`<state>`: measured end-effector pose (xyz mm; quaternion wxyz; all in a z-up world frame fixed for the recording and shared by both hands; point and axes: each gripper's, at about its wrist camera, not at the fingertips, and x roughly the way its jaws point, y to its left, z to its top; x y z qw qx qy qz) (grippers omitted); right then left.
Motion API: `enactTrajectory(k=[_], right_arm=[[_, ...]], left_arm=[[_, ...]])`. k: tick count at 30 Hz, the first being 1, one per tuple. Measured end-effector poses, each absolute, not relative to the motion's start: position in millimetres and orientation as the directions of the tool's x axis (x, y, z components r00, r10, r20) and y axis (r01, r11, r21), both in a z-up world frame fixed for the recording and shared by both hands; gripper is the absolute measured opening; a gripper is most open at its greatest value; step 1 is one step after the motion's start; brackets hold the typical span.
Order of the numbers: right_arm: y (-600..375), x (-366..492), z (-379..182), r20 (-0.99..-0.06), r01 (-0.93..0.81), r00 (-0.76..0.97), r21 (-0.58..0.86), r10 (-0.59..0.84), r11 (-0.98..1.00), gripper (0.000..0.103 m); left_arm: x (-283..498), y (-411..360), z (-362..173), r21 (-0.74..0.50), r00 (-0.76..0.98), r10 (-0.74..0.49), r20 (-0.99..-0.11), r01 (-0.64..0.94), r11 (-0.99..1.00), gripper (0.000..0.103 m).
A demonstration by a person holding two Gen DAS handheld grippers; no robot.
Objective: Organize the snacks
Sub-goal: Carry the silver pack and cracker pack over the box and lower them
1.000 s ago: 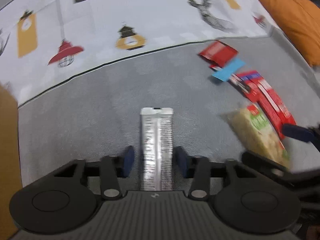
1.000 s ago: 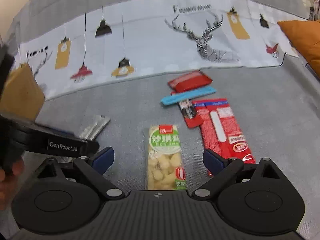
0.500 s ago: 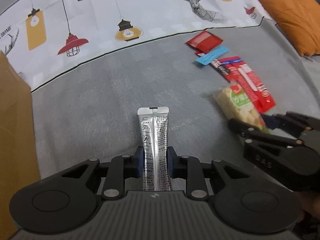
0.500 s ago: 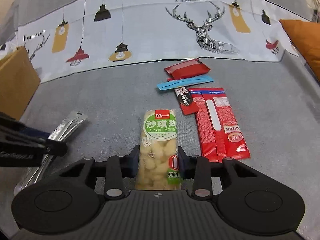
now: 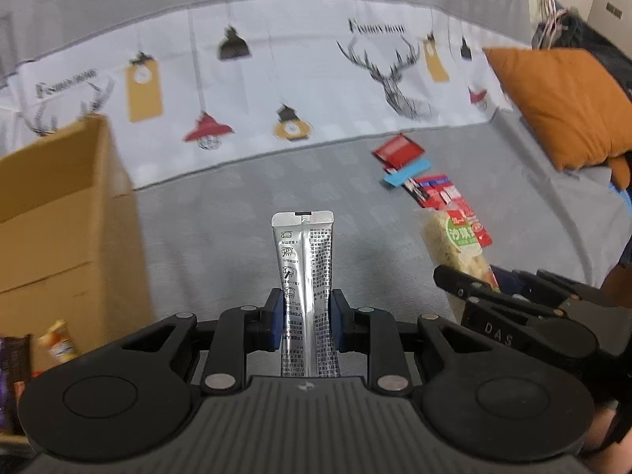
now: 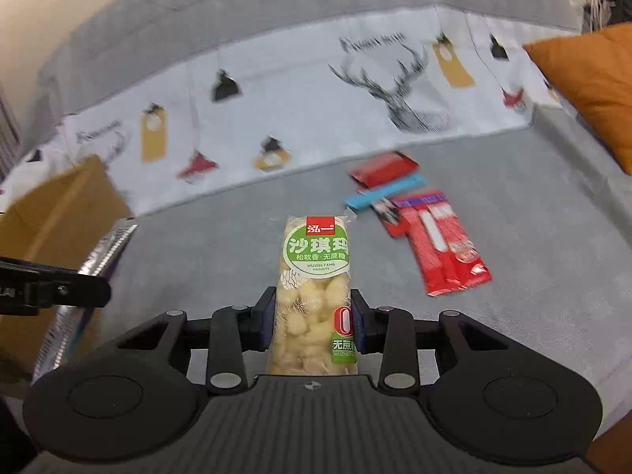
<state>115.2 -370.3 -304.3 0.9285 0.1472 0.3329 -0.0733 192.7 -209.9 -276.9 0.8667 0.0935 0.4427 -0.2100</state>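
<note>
Left tool (image 5: 303, 318): I am pinching the silver foil stick sachet (image 5: 304, 276) at centre frame; slick foil risks sliding out.
Right tool (image 6: 312, 326): I am gripping the clear green-labelled puffed-snack bag (image 6: 314, 296); squeezing risks crushing.
Brown cardboard box (image 5: 59, 237): left edge; both tools risk colliding.

The clear snack pack (image 6: 314, 296) carries a red tab reading "泓一", a green round label with "沙琪玛", "松软香·无蔗糖" and "WUZHETANG", and a red "0" above "无蔗" at five o'clock. The other gripper's black body (image 5: 513, 324) bears "DAS". The silver sachet (image 5: 306, 292) shows fine print too small to read.
</note>
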Motion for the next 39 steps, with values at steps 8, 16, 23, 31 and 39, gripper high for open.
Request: enactTrajectory(k=[8,16,23,31,39], right_arm=[[-281.9,104.3,-238.5,-0.578,0.1,0.812,0.286,0.088,0.953,0.039],[-192.5,108.5,-163.8,-0.502,-0.056,0.847,0.241,0.174,0.969,0.039],[-130.3,97.3,-95.0,-0.382,-0.184,0.889,0.208,0.253,0.961,0.039],[-93.0,98.5,-69.8,-0.325,-0.265,0.898,0.134,0.295,0.955,0.039],[-77.8,142.3,-122.2,-0.437,-0.269,0.845,0.15,0.308,0.951,0.039]], left_arm=[[168.5,-126.7,-230.1,-0.062,0.601,-0.286,-0.747,0.364,0.929,0.027],[144.9,-30.7,-168.2,-0.108,0.714,-0.267,-0.647,0.261,0.959,0.027],[103.7,26.5,-92.5,-0.082,0.854,-0.23,-0.467,0.217,0.973,0.027],[85.0,53.1,-75.4,-0.044,0.917,-0.167,-0.363,0.162,0.986,0.026],[140.7,71.9,-146.0,-0.063,0.866,-0.15,-0.476,0.137,0.989,0.026]])
